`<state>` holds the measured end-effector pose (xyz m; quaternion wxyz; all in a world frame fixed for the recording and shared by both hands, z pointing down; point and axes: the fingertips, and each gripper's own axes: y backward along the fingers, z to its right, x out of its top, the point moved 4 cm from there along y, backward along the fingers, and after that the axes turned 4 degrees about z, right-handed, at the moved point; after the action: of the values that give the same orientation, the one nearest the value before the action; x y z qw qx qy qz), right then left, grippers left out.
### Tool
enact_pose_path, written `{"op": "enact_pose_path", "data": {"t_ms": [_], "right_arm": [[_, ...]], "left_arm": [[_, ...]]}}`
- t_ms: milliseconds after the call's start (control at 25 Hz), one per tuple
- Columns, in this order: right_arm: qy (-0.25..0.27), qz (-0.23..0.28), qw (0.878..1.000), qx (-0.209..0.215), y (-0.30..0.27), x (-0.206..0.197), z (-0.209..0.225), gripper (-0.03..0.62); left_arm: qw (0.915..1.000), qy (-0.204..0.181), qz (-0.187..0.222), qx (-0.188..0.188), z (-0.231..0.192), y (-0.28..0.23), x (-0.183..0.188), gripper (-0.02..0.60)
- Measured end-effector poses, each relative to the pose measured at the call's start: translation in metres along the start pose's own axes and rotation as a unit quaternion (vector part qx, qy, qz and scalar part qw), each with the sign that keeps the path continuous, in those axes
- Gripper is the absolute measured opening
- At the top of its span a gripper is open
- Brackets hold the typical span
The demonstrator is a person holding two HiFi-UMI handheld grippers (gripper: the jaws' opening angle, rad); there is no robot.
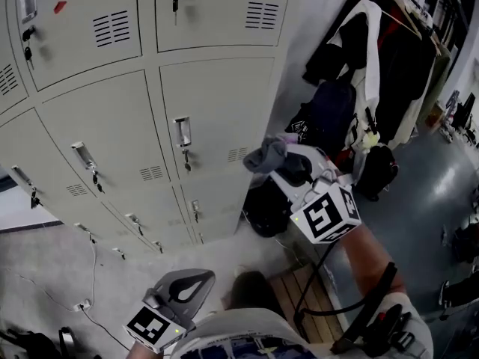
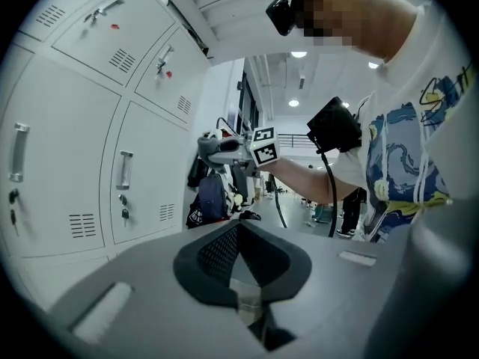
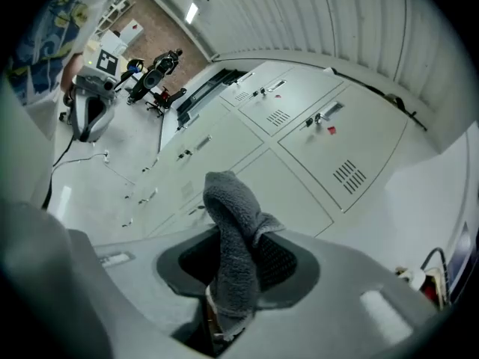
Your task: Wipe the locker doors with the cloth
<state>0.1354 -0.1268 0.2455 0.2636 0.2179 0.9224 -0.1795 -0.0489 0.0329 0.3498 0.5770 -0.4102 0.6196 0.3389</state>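
Closest to us, in the right gripper view, the cloth (image 3: 233, 234) stands up out of the right gripper (image 3: 224, 305). Its jaws pinch the cloth's lower end, and the grey towelling folds over above them. Beyond it lie the lockers (image 3: 299, 163), and we see open air between cloth and doors: nothing touches. The left gripper (image 2: 241, 275) has its jaws pressed together on nothing, and it hangs low, below the foot of the lockers and close to our body.

We judge that the wiping is not in contact at this moment. No door shows a damp streak or a cleaner patch, so we cannot tell which doors, if any, are done. As far as the pictures go, the whole bank is left to wipe. The cloth is gripped and ready, nearest the lower doors at the right end of the lockers.

Only the right gripper view shows the pinch on the cloth itself. The head view alone places both tools at once against the lockers, and it adds the coats (image 1: 382, 43) and a backpack (image 1: 329, 111) to the right of the lockers, which the right gripper view misses. The left gripper view gives us the right gripper side-on, held out off the lockers' front, with a lit corridor beyond them.
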Motion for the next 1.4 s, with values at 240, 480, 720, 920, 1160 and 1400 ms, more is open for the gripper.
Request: {"op": "enact_pose_path", "data": {"t_ms": [240,480,720,920,1160,1400], "right_arm": [[0.103,0.028,0.993,-0.049,-0.065,-0.001,0.096,0.117],[0.148,0.039,0.986,-0.071,-0.105,-0.011,0.141,0.115],[0.138,0.045,0.988,-0.059,-0.11,-0.029,0.128,0.115],[0.119,0.024,0.992,-0.026,-0.119,-0.065,0.091,0.115],[0.097,-0.008,0.995,0.032,-0.137,-0.115,0.031,0.115],[0.082,-0.027,0.994,0.067,-0.151,-0.145,-0.012,0.115]], "left_arm": [[1.0,-0.006,0.006,0.004,-0.03,-0.042,0.013,0.002],[0.9997,0.005,0.009,0.024,-0.058,-0.073,0.013,0.002],[0.9994,0.018,0.01,0.028,-0.073,-0.088,0.011,0.002],[0.9995,0.023,-0.002,0.019,-0.076,-0.091,0.002,0.002],[0.9996,0.025,-0.009,0.013,-0.074,-0.093,-0.004,0.002],[0.9995,0.025,-0.016,0.014,-0.073,-0.089,-0.008,0.002]]}}
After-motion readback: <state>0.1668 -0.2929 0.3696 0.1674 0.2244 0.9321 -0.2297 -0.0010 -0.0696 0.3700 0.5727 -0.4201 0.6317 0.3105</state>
